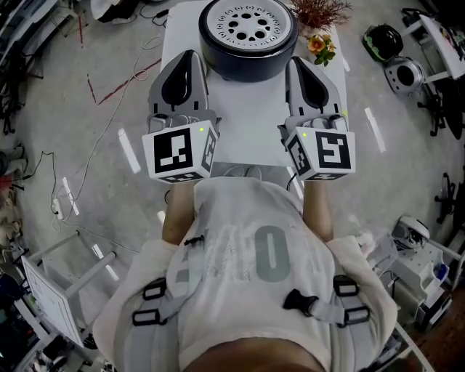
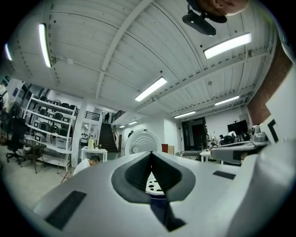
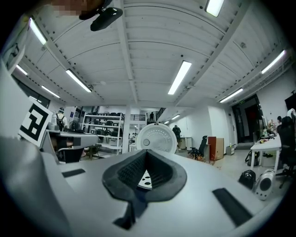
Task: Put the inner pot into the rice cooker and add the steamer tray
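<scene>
- Rice cooker (image 1: 247,62): a dark round body at the top centre of the head view, on the far end of a white table (image 1: 247,138).
- Steamer tray (image 1: 247,25): a white perforated disc lying flat in the cooker's mouth. It also shows low through the jaw gap in the left gripper view (image 2: 155,185) and the right gripper view (image 3: 144,179).
- Lid (image 3: 156,137): round and white, standing upright behind the cooker.
- Left gripper (image 1: 190,54): at centre left, just beside the cooker's left flank. Its jaws are pressed together with nothing between them (image 2: 151,152).
- Right gripper (image 1: 296,62): at centre right, near the cooker's right flank. It is likewise clenched and empty (image 3: 147,152).
- Flowers (image 1: 320,14): at the upper right, beside the cooker.
</scene>
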{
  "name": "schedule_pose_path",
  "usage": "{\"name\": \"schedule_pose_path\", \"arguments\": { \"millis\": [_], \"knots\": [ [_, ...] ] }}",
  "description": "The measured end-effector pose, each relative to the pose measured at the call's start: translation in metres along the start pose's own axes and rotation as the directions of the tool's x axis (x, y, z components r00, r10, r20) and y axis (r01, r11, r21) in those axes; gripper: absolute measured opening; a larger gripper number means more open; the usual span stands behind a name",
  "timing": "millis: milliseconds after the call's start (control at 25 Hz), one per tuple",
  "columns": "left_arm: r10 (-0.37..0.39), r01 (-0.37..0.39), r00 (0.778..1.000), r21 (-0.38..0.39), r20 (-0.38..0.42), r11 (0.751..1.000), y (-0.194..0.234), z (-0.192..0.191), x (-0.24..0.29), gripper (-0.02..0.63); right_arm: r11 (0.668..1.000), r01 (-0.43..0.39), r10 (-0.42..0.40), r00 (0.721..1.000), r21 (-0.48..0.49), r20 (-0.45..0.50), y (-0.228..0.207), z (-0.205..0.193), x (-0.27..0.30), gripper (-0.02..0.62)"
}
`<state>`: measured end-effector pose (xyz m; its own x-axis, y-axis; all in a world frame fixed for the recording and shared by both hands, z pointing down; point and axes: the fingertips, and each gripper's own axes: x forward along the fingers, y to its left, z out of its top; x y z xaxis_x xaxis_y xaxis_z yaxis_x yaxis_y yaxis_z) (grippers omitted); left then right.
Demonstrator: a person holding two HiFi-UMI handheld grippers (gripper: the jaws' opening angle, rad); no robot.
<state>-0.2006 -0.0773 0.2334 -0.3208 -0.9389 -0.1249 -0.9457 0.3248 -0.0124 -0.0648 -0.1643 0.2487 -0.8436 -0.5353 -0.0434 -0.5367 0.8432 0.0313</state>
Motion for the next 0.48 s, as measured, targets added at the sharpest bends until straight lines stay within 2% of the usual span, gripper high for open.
{"name": "schedule_pose_path", "arguments": {
  "millis": [480],
  "knots": [
    [0.001, -0.001, 1.0, 0.011, -0.02, 1.0, -0.0027, -0.0057, 0.0032, 0.02, 0.998, -0.045, 0.045, 0.999, 0.038, -0.013, 0.003, -0.0075, 0.0022, 0.006]
  ]
}}
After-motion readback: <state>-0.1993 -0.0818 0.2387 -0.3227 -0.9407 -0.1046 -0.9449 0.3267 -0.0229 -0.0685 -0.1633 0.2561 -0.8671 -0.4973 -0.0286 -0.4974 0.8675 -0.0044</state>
